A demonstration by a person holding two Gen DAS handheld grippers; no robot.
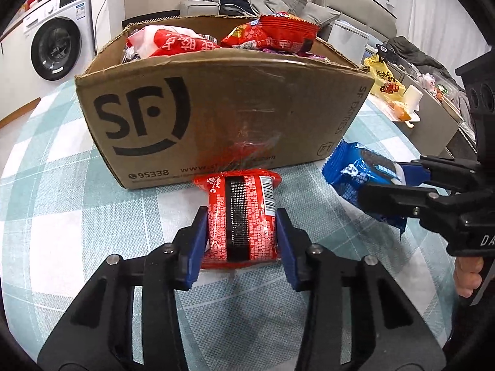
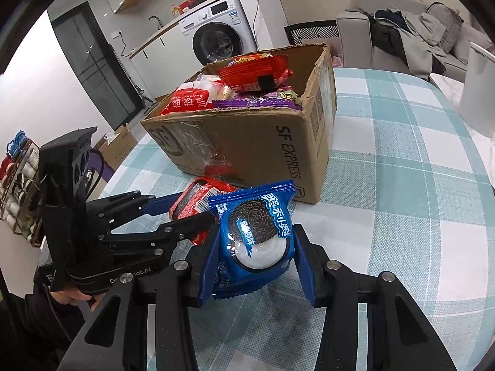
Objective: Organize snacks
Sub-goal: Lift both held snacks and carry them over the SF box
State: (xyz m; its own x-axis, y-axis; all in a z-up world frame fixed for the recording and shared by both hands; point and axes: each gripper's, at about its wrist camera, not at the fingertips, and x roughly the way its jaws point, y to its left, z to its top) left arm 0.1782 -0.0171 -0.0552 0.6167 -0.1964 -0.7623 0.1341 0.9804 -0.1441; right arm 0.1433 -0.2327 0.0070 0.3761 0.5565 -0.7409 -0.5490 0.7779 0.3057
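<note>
A: Step in hand? Pickup, I'd say. Left gripper (image 1: 241, 232) narrowed onto the red foil snack packet (image 1: 243, 221), pads against both sides, packet on the checked tablecloth (image 1: 62, 216) just before the brown cardboard box (image 1: 216, 108).

B: Right gripper (image 2: 256, 247) clamps the blue cookie packet (image 2: 258, 235). Next calls for lifting both over the rim.

Washing machine (image 2: 216, 41) by wall; sofa (image 2: 411, 31) (clothes piled).
</note>
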